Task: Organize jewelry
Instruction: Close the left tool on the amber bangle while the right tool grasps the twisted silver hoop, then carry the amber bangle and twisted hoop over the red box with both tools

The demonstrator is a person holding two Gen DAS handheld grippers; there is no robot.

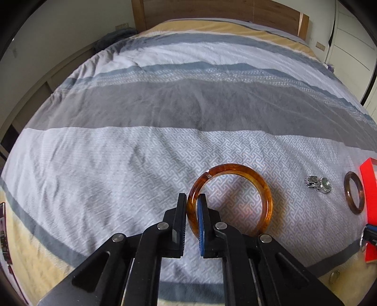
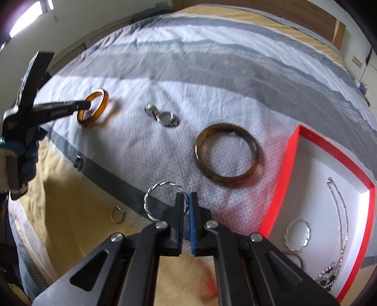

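My left gripper (image 1: 192,200) is shut on the rim of an amber bangle (image 1: 254,179) and holds it just over the bedspread; it also shows in the right wrist view (image 2: 94,110). My right gripper (image 2: 186,196) is shut on a twisted silver bangle (image 2: 150,202). A darker brown bangle (image 2: 226,154) lies on the bed, also seen at the right in the left wrist view (image 1: 353,195). A silver watch (image 2: 165,116) lies between the two bangles. A red-rimmed white box (image 2: 292,164) at the right holds silver bangles (image 2: 297,235) and a necklace (image 2: 339,211).
Two small rings lie on the bed, one (image 2: 117,214) on the yellow sheet and one (image 2: 79,162) on the grey border. The bed has a grey and white striped cover (image 1: 165,117) and a wooden headboard (image 1: 212,11).
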